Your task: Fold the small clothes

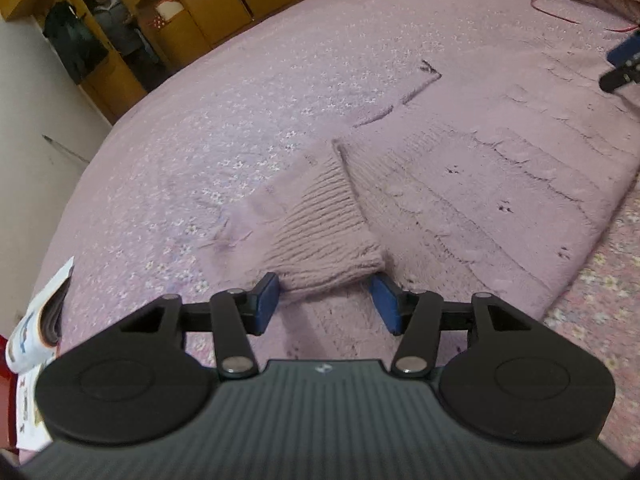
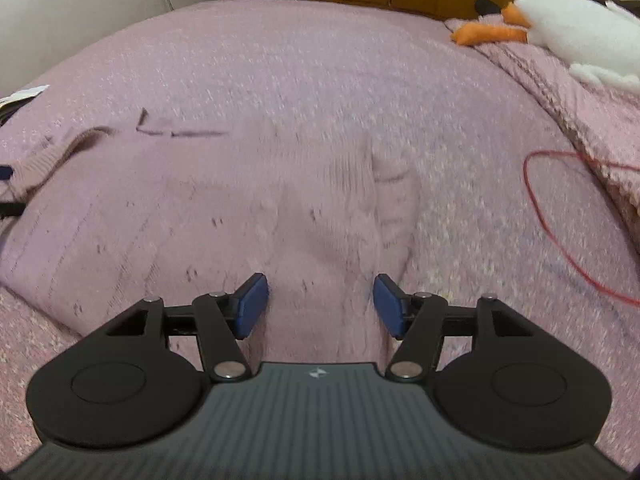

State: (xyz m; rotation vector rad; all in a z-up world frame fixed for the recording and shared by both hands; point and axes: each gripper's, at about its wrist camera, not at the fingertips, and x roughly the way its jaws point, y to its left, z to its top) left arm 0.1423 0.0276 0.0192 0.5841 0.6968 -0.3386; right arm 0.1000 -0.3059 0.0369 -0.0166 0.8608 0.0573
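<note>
A small mauve knitted sweater lies flat on the pink flowered bedspread. My left gripper is open, its blue pads on either side of the ribbed sleeve cuff, which reaches between them. The right gripper shows at the far right edge of this view. In the right wrist view the sweater spreads across the bed, its other ribbed sleeve at far left. My right gripper is open just above the sweater's body, holding nothing.
A white plush goose with orange feet lies on a folded blanket at the back right. A red cable loops on the bed at right. A magazine lies at the bed's left edge. Wooden wardrobes stand behind.
</note>
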